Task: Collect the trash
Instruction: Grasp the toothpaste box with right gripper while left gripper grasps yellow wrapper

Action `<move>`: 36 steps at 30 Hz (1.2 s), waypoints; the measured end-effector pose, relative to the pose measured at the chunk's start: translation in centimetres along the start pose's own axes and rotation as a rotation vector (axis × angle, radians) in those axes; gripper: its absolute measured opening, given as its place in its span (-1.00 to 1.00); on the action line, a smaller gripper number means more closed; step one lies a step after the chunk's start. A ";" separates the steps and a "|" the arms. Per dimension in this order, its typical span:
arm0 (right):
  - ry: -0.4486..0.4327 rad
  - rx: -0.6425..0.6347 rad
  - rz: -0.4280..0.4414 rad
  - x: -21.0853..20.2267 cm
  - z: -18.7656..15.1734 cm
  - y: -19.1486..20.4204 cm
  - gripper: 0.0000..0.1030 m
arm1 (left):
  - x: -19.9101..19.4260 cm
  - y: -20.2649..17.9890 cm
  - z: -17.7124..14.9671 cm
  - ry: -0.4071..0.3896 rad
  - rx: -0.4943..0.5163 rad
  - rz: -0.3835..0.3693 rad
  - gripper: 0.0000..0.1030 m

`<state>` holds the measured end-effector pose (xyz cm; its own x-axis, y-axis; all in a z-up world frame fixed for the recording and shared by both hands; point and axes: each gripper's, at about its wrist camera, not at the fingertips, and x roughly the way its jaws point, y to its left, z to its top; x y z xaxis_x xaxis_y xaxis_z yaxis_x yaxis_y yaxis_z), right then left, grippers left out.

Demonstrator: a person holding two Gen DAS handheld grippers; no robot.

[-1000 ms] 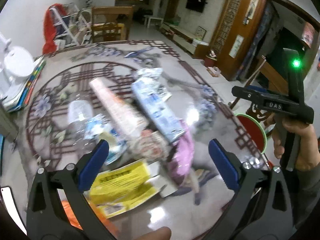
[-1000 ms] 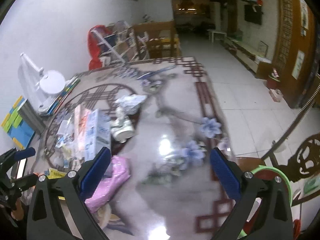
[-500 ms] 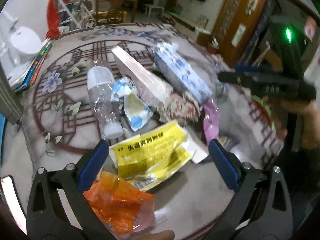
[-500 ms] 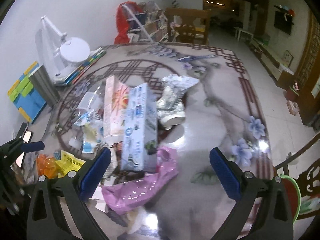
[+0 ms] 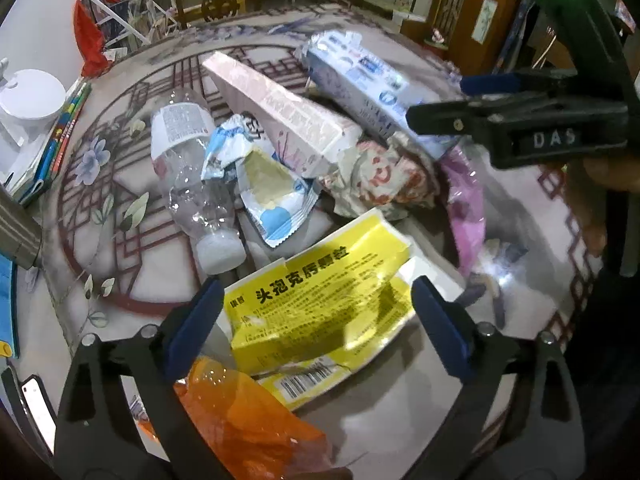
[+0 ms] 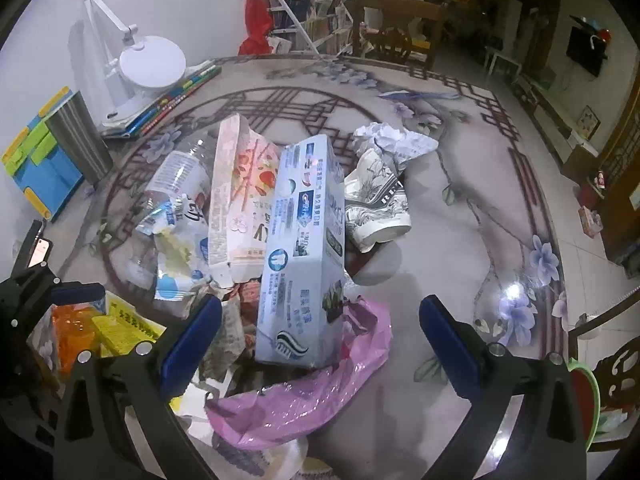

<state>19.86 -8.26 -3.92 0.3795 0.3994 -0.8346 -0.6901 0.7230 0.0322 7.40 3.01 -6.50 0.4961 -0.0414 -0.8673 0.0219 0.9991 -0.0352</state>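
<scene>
My left claw (image 5: 316, 316) hangs wide, its jaws just easing inward, astride the yellow packet (image 5: 320, 300) but not pressing it; my right claw (image 6: 320, 336) is spread too, empty, over the blue toothpaste box (image 6: 304, 252) and pink bag (image 6: 304, 392). Nothing is collected yet — bottle (image 5: 192, 168), wrappers, crumpled cup (image 6: 376, 204) all lie heaped on the counter (image 6: 460, 184).
</scene>
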 end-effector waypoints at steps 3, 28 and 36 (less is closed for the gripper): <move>0.010 0.005 0.018 0.7 0.2 -0.1 0.85 | 0.7 -0.1 -0.1 0.021 0.017 0.028 0.80; -0.029 0.010 0.074 -0.4 0.8 -0.5 -0.18 | -1.3 0.4 0.0 -0.077 -0.060 -0.046 -0.62; -0.107 0.032 0.093 -3.0 0.9 -1.0 -0.18 | -3.6 0.7 0.5 -0.174 -0.108 -0.054 -0.64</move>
<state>19.95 -9.68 -0.91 0.3796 0.5225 -0.7635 -0.7060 0.6969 0.1258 6.09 3.85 -3.10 0.6394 -0.0853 -0.7641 -0.0360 0.9894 -0.1406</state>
